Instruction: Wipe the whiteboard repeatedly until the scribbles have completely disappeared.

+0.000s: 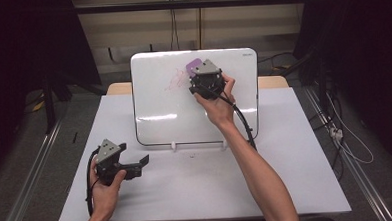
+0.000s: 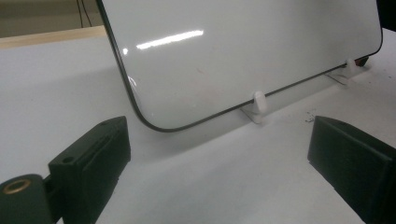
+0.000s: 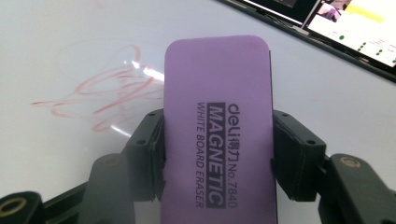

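Jaws of right gripper (image 3: 217, 154) clamp purple eraser (image 3: 219, 121); left gripper (image 2: 219, 163) gapes empty.

Glare streaks on whiteboard (image 2: 243, 51), dark surroundings

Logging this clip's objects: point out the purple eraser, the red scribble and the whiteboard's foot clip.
purple eraser (image 3: 217, 88), right gripper view, upper face above the print.
red scribble (image 3: 105, 95), right gripper view, middle of the loops.
foot clip (image 2: 258, 102), left gripper view, upright white tab.
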Motion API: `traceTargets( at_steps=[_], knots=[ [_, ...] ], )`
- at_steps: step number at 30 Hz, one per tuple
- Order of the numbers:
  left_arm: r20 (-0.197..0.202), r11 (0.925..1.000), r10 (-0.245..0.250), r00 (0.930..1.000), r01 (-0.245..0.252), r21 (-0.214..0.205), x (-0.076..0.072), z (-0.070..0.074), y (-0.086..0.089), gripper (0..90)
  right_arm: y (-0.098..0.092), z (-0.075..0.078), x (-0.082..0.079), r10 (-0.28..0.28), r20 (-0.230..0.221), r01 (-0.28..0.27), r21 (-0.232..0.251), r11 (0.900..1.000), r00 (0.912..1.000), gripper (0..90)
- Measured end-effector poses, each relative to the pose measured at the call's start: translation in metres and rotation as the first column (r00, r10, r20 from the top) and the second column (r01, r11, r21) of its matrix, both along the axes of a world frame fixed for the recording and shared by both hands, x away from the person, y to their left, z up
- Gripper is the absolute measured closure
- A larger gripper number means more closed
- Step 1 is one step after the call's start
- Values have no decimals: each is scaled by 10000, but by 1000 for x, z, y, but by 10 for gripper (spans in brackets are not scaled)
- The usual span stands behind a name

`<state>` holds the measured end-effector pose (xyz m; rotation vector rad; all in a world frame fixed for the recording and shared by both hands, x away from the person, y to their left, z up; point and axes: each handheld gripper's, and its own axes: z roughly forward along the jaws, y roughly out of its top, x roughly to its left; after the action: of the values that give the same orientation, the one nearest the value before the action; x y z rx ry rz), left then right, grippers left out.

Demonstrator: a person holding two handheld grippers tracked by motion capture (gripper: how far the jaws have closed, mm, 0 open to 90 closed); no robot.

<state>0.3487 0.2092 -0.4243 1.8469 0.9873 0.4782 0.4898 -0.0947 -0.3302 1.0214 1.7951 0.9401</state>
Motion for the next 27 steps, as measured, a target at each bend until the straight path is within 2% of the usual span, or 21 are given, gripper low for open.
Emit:
traceTargets(
  at_steps=[2, 3, 4, 5, 7, 9, 10, 14, 17, 19, 20, 23, 24, 27],
  knots=[
    [-8, 10000, 4, 10000, -4, -9, 0, 0, -1, 57, 14, -6, -3, 431, -205, -431, -30, 9991, 9989, 418],
    [-8, 10000, 13, 10000, -13, 2, 0, 0, -1, 57, 14, -6, -3, 431, -205, -431, -30, 9991, 9989, 418],
    [-16, 10000, -2, 10000, 2, 22, 0, 0, -1, 57, 25, -10, -6, 714, -298, -721, -207, 9972, 9970, 418],
    [-14, 10000, -17, 10000, 17, 29, 0, 0, -1, 57, 25, -10, -6, 714, -298, -721, -207, 9972, 9970, 418],
    [-10, 10000, -12, 10000, 12, 34, 0, 0, -1, 57, 42, -17, -11, 996, -335, -1009, -391, 9941, 9945, 418],
    [-27, 10000, -12, 10000, 12, 62, 0, 0, -1, 57, 45, -19, -12, 1065, -349, -1081, -475, 9930, 9937, 418],
    [-22, 10000, -11, 10000, 11, 65, 0, 0, -1, 57, 54, -23, -15, 1243, -367, -1264, -629, 9900, 9916, 418],
    [-45, 10000, -8, 10000, 8, 40, 0, -1, -1, 57, 59, -26, -19, 1406, -344, -1431, -855, 9860, 9895, 418],
    [-9, 10000, -6, 10000, 6, 44, 0, 0, 0, 57, 55, -24, -18, 1442, -329, -1465, -862, 9854, 9890, 418],
    [-18, 10000, -1, 10000, 1, 25, -1, 0, 1, 57, 43, -18, -13, 1143, -216, -1153, -515, 9920, 9932, 418],
    [-36, 10000, 25, 10000, -25, -23, -1, 0, 1, 57, 43, -18, -13, 1143, -216, -1153, -515, 9920, 9932, 418],
    [-49, 10000, 21, 10000, -21, 24, -1, -1, 2, 57, 20, -9, -4, 640, -130, -639, 32, 9980, 9979, 418],
    [-59, 10000, 34, 10000, -34, 33, -1, -1, 2, 57, 7, -1, 2, 312, -51, -310, 273, 9991, 9995, 418],
    [-20, 10000, 51, 10000, -51, 9, -1, 0, 2, 57, -3, 7, 7, 22, 9, -22, 553, 9985, 10000, 418]
  ],
)
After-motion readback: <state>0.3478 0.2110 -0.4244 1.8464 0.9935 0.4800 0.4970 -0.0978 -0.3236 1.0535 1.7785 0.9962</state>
